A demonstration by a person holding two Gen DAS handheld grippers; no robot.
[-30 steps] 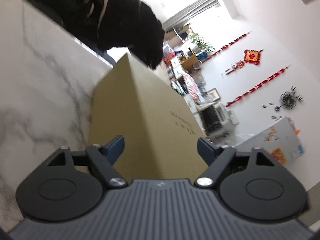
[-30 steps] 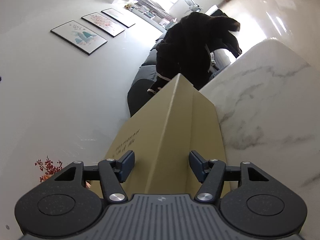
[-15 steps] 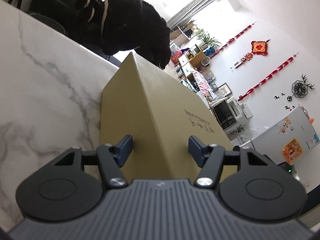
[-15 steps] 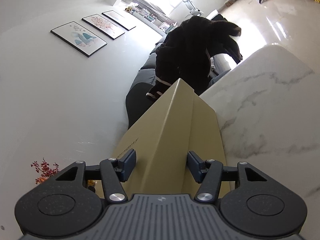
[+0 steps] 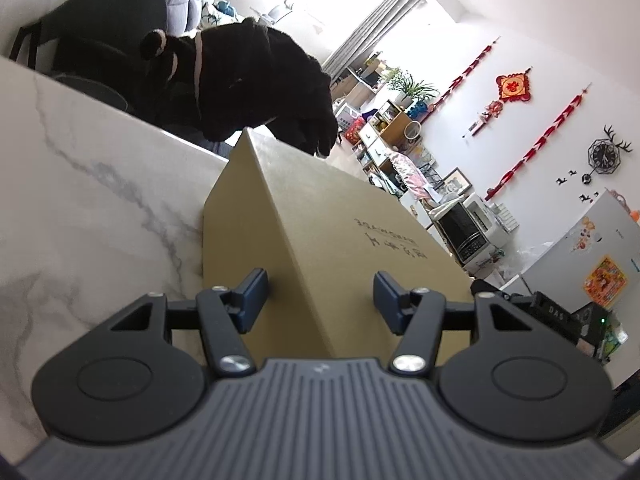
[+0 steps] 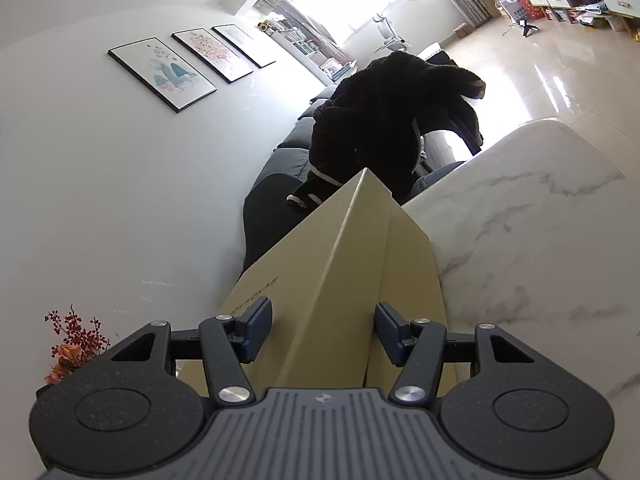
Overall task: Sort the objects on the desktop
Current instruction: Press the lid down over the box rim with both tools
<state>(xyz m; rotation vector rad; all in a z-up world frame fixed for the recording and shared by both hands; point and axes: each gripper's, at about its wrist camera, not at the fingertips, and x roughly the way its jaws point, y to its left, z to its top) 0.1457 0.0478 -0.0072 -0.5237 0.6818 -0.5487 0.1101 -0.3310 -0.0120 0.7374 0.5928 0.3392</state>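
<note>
A long tan cardboard box (image 5: 340,220) with dark print on one face lies tilted on the white marble table (image 5: 80,200). My left gripper (image 5: 320,298) straddles one long edge at the box's near end. Its blue pads (image 5: 256,296) press on the two faces either side of that edge. In the right wrist view the same box (image 6: 360,240) runs away from me along the table (image 6: 540,260). My right gripper (image 6: 322,330) clamps another long edge in the same way, one pad on each adjoining face.
A black fluffy garment (image 5: 248,80) hangs over a dark chair just beyond the box's far end, and it shows again as the black garment (image 6: 392,120). Behind it are a sofa, shelves, a fridge and a white wall with pictures.
The left jaws have drawn in from wide apart onto the box. The left gripper has rolled and shifted a little. The right gripper has kept its hold, with its view barely changed.
</note>
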